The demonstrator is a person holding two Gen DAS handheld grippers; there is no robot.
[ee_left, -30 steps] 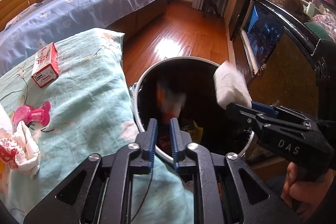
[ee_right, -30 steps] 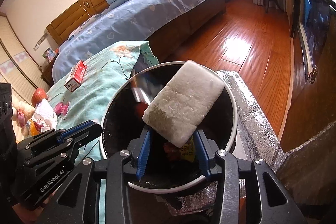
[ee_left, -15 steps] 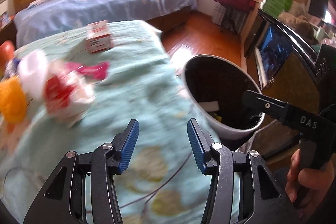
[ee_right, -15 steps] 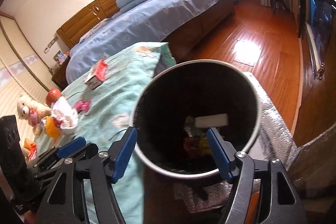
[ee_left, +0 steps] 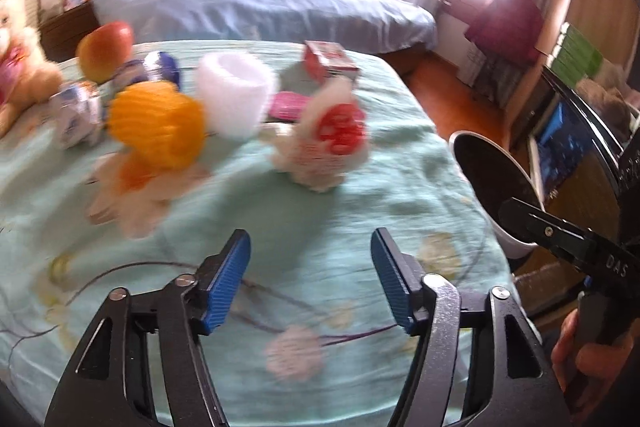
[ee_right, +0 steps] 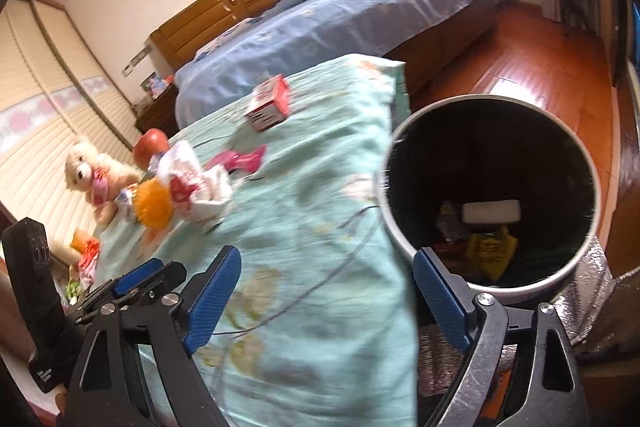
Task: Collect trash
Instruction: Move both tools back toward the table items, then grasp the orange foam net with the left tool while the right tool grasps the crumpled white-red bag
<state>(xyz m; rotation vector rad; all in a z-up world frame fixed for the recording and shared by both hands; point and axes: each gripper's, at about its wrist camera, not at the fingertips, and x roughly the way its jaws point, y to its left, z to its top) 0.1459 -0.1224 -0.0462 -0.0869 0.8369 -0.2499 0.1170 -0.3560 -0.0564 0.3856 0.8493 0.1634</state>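
Note:
My left gripper [ee_left: 310, 269] hovers over the teal floral cloth [ee_left: 340, 219] with its jaws opening and nothing between them. Ahead of it lie a crumpled white-and-red wrapper [ee_left: 324, 143], an orange foam net [ee_left: 158, 125], a white foam cup [ee_left: 234, 93], a pink wrapper [ee_left: 288, 105] and a red-and-white carton [ee_left: 328, 63]. My right gripper [ee_right: 326, 291] is also opening and empty, over the cloth's edge beside the round bin [ee_right: 492, 187]. A white sponge [ee_right: 491, 211] and a yellow wrapper [ee_right: 494, 251] lie inside the bin.
An apple [ee_left: 106, 49], small blue-white packets [ee_left: 80, 111] and a teddy bear [ee_right: 94, 171] sit at the cloth's far left. A blue bed [ee_right: 340, 27] stands behind. Wooden floor [ee_right: 532, 67] and a dark cabinet [ee_left: 580, 147] lie to the right. A hand [ee_left: 580, 355] holds the right tool.
Both grippers opened: the white sponge dropped from the right one into the bin. Both swung left, away from the bin and toward the litter on the cloth.

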